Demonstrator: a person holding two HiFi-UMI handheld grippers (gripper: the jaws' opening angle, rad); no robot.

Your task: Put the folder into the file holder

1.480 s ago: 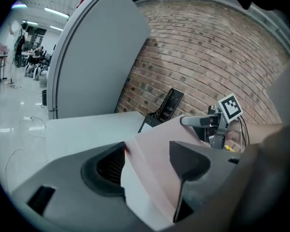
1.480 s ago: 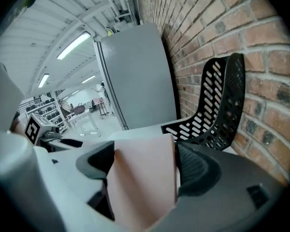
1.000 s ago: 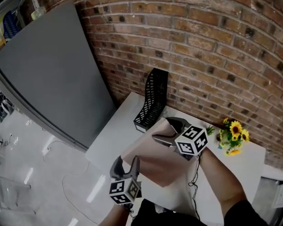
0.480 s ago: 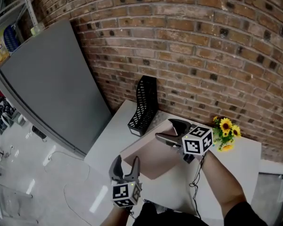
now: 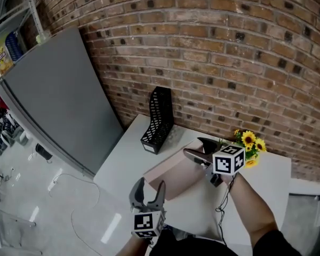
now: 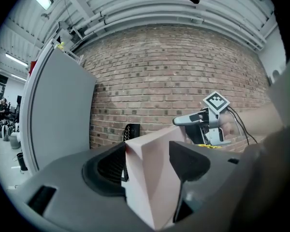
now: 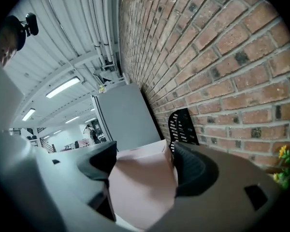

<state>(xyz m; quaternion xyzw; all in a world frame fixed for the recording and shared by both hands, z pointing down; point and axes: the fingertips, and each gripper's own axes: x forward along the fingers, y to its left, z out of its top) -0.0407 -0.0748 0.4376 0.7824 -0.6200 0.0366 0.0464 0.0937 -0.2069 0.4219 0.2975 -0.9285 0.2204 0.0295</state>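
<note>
Pinching the folder (image 5: pixel 173 172) are left gripper (image 5: pixel 148 185) and right gripper (image 5: pixel 193 146), its jaws just closing further; only head view is showing the table (image 5: pixel 122 164), against brick wall (image 5: pixel 229 63).

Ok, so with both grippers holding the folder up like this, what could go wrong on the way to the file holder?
The right gripper, wide around the folder, has just been closing its jaws; a loose hold could let that end drop.
The left gripper holds the near end, so uneven pulls may bend the folder.
The file holder stands near the edge of the table; a misaligned entry could shove it off.
</note>
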